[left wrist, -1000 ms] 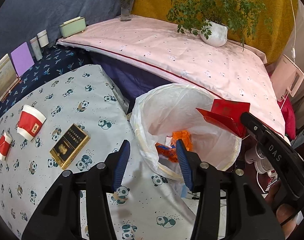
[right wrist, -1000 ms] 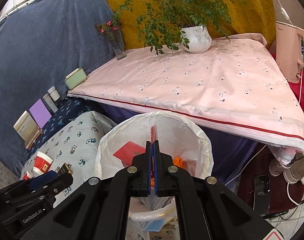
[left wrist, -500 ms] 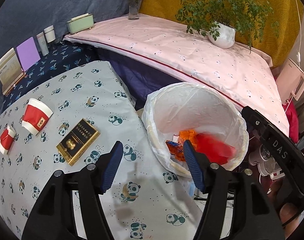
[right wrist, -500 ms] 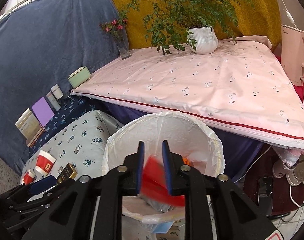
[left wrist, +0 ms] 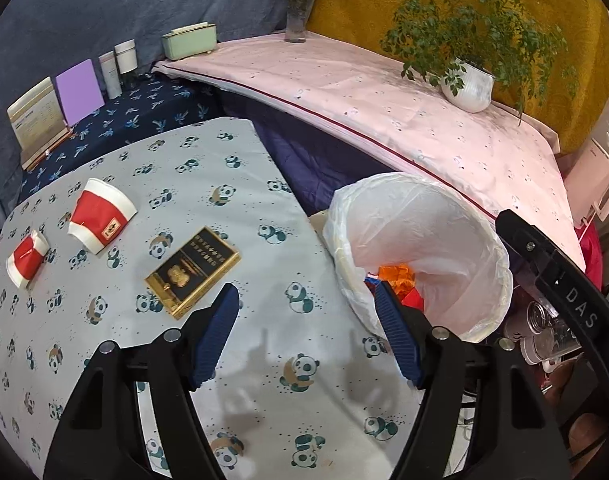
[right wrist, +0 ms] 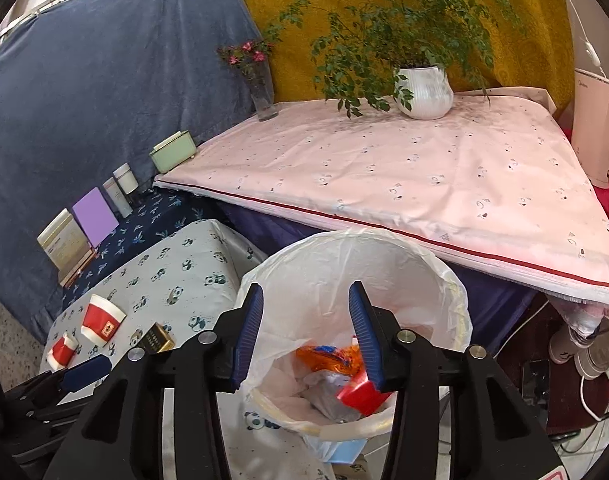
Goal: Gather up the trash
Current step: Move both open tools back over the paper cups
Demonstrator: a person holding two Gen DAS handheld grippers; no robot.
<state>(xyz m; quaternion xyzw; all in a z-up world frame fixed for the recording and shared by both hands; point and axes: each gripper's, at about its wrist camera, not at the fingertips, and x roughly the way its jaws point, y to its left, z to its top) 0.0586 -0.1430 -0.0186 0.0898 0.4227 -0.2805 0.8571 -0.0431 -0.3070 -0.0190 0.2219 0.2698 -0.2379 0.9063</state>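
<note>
A bin lined with a white bag (left wrist: 444, 216) (right wrist: 304, 276) stands beside the panda-print table (left wrist: 264, 208). Inside lie orange wrappers (right wrist: 328, 356) and a red packet (right wrist: 360, 394). My right gripper (right wrist: 304, 304) hangs over the bin, its jaws opening with nothing between them. My left gripper (left wrist: 306, 300) is over the table's near edge, jaws also opening and empty. On the table lie a black-and-gold box (left wrist: 192, 270), a red-and-white paper cup (left wrist: 100, 216) on its side and a crushed red-and-white cup (left wrist: 26, 258). The other gripper's arm (left wrist: 560, 292) crosses the right of the left wrist view.
A pink-covered higher table (right wrist: 404, 176) behind the bin carries a potted plant (right wrist: 424, 92), a flower vase (right wrist: 264, 92) and a green box (right wrist: 172, 156). Cards and small bottles (left wrist: 116, 68) stand along the blue backdrop. Cables and jars (right wrist: 584, 352) sit on the floor at the right.
The right gripper opened and the red packet dropped from it into the bin. The left gripper widened and shifted left over the table, bringing the box and cups closer to centre.
</note>
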